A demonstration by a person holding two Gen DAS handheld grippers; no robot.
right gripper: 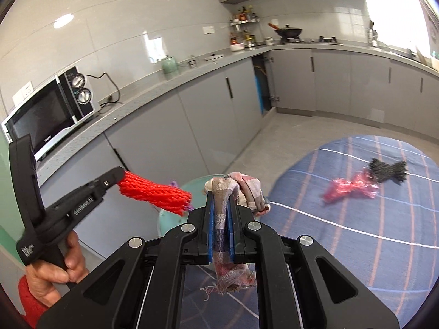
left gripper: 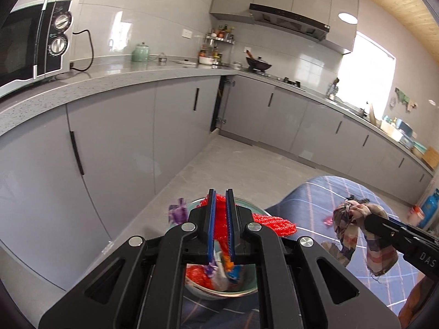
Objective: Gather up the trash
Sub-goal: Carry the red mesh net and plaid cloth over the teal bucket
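Two grippers, each clamped on one scrap: left gripper (left gripper: 221, 205) pinching crinkled red mesh netting (left gripper: 274, 223) between its fingers, right gripper (right gripper: 221, 208) pinching frayed plaid rag (right gripper: 236, 189), bowl (left gripper: 219, 292) beneath.

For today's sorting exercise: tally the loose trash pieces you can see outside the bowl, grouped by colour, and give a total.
Red: 2, the red foam net held by the left gripper, and the red plastic wrapper on the tablecloth
Plaid: 1, the plaid cloth scrap in the right gripper
Black: 1, the black mesh piece
Total: 4
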